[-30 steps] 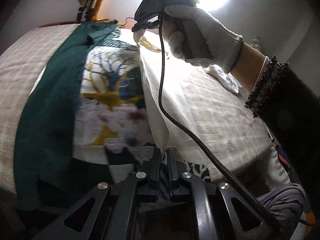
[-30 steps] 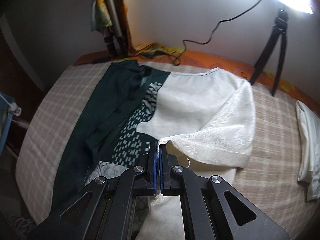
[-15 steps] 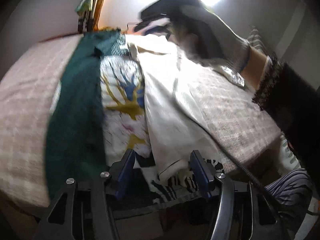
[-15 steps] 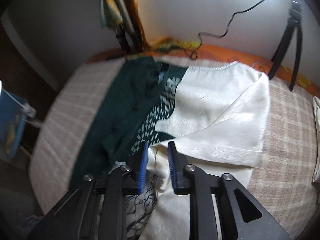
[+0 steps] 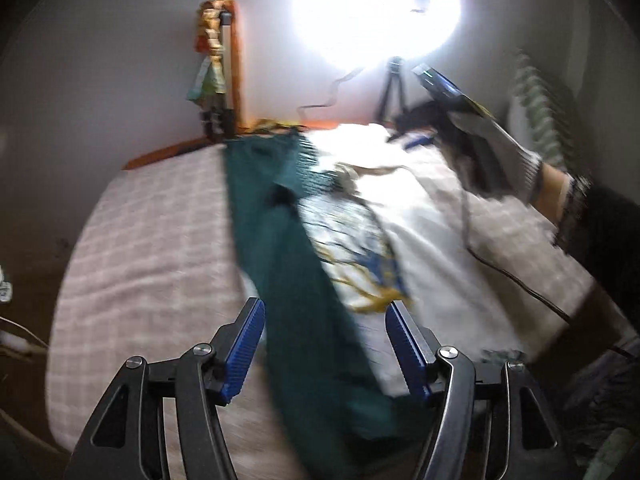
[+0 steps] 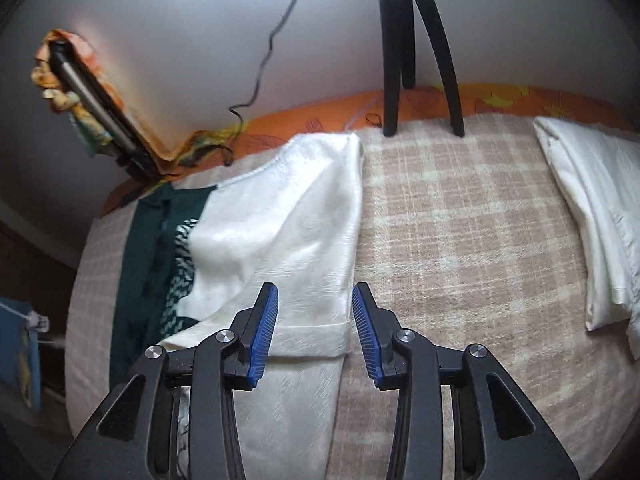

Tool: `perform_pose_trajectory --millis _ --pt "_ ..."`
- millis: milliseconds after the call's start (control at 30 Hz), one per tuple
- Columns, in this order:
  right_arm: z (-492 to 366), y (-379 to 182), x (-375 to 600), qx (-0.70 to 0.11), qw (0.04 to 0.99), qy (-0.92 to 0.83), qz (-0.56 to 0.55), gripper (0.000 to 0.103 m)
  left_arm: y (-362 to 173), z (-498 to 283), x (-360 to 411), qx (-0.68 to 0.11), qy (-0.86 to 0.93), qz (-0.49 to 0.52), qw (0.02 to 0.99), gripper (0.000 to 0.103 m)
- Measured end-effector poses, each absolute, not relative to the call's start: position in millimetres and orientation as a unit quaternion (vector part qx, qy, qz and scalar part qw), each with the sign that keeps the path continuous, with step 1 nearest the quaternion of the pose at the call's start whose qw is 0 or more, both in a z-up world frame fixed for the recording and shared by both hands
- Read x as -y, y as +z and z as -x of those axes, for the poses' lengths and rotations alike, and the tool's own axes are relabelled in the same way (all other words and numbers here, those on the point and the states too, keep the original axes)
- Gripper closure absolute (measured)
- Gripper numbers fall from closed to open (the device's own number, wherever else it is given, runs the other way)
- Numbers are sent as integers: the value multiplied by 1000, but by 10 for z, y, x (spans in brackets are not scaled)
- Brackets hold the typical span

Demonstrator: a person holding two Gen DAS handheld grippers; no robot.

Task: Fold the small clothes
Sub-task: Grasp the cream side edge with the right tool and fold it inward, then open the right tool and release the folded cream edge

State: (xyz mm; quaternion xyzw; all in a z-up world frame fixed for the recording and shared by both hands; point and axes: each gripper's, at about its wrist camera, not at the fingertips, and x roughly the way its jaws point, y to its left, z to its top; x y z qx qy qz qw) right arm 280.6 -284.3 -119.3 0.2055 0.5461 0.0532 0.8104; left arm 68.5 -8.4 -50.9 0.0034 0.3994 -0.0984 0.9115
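shirt [image 6: 296, 216] on bed [image 6: 460, 240] | folded cloth [image 6: 592, 216] far rt | tripod [image 6: 408, 40] behind

The left gripper [image 5: 325, 320], clamped on the cream garment's [image 6: 296, 236] hem a second earlier, was opened wide and lifted clear, so that the green cloth [image 5: 296, 280] was seen between its fingers. The right gripper [image 6: 315, 312] was likewise released from the folded edge and spread apart. The cream sleeve was left laid flat across the garment.
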Motion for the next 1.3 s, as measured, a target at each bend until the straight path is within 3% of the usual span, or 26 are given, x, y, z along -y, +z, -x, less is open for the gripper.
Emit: perform_pose_trajectory --millis 133,200,233,367,633,867,1033,1200,1267,1300 --pt "-2910 -1392 2841 -561 803 47 -198 68 -505 -849 -204 -394 -75 7 916 38" --pt "-2947 -1404 2804 -564 803 47 -185 97 -512 -904 -292 -391 -72 13 917 38" --pt "-2958 -1387 2786 -567 803 48 -176 101 -512 -917 -329 -391 -72 17 918 38" --pt "-3008 -1190 2757 -563 815 47 -129 101 -543 -981 -405 -396 -82 31 914 38" --pt "-3336 -833 2536 -533 828 95 -142 102 -490 -1023 -494 -396 -90 56 912 38" --pt "-3794 -934 1912 -534 830 126 -103 102 -542 -1105 -569 -407 -80 68 907 38" --pt "-3972 -1205 1763 -543 817 146 -132 100 -556 -1127 -566 -409 -76 66 907 38" --pt "-3987 -1093 1869 -529 813 163 -182 82 -568 -1136 -575 -410 -70 65 907 38" --pt "-3907 -901 1965 -510 822 167 -188 66 -575 -1116 -556 -410 -69 58 908 38" --pt "-3860 -813 2020 -504 827 163 -189 65 -588 -1103 -545 -411 -69 55 908 38"
